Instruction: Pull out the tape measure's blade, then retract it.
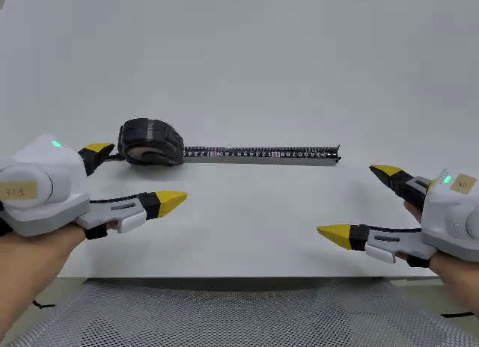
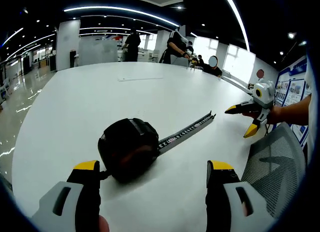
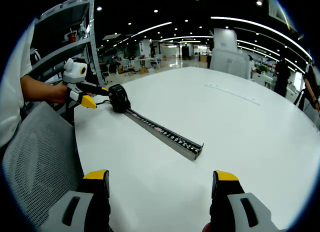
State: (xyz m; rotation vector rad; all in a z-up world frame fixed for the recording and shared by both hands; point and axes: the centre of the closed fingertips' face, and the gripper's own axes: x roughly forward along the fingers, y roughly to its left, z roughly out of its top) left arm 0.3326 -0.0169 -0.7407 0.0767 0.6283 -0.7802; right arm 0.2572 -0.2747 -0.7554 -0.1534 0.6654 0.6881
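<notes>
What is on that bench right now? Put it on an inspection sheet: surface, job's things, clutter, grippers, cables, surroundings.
Surface: white table, with a mesh chair at its near edge.
Job's things: black tape measure case lies on the table. Its blade is pulled out and lies flat.
Clutter: a flat white strip far across the table.
Grippers: left gripper is open, with the case ahead of its jaws and not gripped. Right gripper is open, near the blade's free end but apart from it.
Cables: nothing seen.
Surroundings: open office with ceiling lights, people beyond the table, and shelving to one side.
</notes>
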